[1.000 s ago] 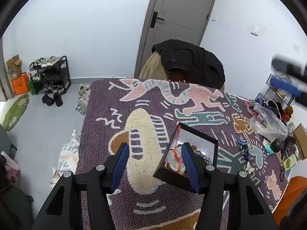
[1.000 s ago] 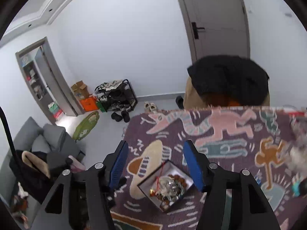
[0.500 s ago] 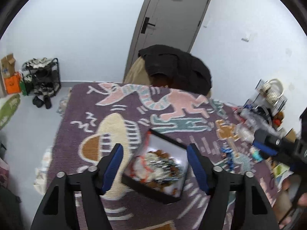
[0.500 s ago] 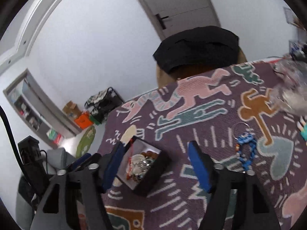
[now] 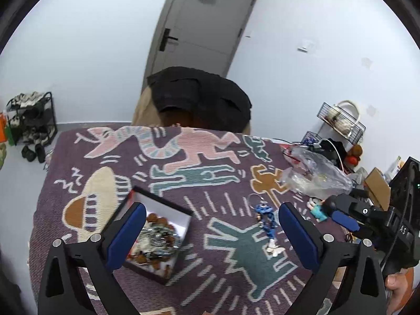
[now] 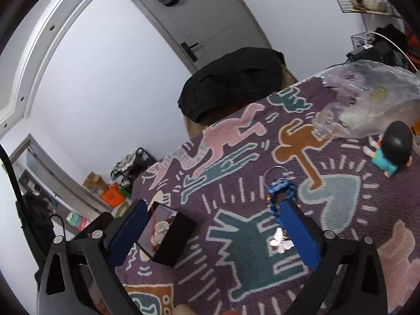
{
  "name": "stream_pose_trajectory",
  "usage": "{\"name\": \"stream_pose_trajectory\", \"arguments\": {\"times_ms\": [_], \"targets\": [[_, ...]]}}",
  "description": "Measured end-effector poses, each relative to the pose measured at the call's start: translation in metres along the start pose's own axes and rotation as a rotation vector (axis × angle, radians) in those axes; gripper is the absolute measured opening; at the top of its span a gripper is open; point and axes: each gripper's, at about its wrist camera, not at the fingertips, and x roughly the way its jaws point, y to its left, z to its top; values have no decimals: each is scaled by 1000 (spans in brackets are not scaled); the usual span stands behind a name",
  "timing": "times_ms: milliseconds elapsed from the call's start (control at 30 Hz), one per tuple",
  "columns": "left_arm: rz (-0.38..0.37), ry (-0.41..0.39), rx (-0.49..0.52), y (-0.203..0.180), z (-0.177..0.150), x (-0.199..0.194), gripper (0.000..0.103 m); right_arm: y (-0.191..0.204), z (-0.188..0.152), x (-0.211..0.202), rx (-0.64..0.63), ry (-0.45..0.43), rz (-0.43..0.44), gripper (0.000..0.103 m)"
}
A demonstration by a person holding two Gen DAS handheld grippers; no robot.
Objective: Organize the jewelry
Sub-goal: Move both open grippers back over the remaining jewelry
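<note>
A purple patterned rug (image 5: pixel 210 183) covered the table, and everything else sat in relation to the open black jewelry box (image 5: pixel 155 239) near its front left part. The box held a tangle of beads and metal pieces, with a red cord showing in the right wrist view. Behind the box, past the rug's far edge, a black jacket (image 5: pixel 202 97) draped a chair in front of a grey door (image 5: pixel 207 23). Far right of the box lay a crumpled clear plastic bag (image 5: pixel 315 176), a small doll in a teal shirt (image 6: pixel 391 149) just in front of it. Between box and doll lay a blue beaded keychain (image 5: pixel 265 218) with a metal ring — flat on the rug, touched by nothing. The left gripper (image 5: pixel 210 233) hung over the box's right side, its jaws just spread wide, nothing between them. The right gripper (image 6: pixel 212 233) — likewise just opened — stood empty above the rug, the keychain near its right finger.
</note>
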Motion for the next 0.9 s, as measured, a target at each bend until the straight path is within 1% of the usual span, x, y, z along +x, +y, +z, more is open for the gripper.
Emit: {"name": "stream_pose_trajectory", "arguments": {"times_ms": [100, 233, 367, 433, 567, 600, 633, 667, 733, 767, 833, 900], "targets": [[-3, 4, 28, -14, 0, 3, 101, -14, 0, -4, 21, 1, -5, 101], [-23, 29, 46, -28, -2, 12, 101, -33, 0, -11, 19, 8, -40, 101], [-12, 48, 83, -44, -4, 23, 101, -53, 2, -19, 38, -11, -62, 101], [-22, 59, 98, -51, -6, 29, 101, -65, 3, -24, 51, -22, -72, 101], [-25, 102, 143, -66, -11, 46, 101, -86, 2, -29, 67, -46, -105, 100], [-27, 112, 158, -71, -12, 52, 100, -90, 1, -30, 72, -48, -108, 98], [-25, 119, 165, -74, -14, 57, 99, -95, 0, -29, 80, -49, -110, 93], [-26, 129, 173, -77, -15, 62, 97, -99, -1, -28, 85, -44, -111, 84], [-34, 162, 186, -84, -19, 75, 87, -110, -3, -23, 103, -18, -115, 75], [-33, 183, 189, -86, -21, 83, 84, -115, -4, -21, 112, -10, -114, 73], [-37, 238, 192, -90, -27, 100, 70, -122, -7, -17, 120, -1, -117, 70], [-37, 274, 196, -94, -32, 113, 63, -128, -10, -13, 124, 8, -118, 68]]}}
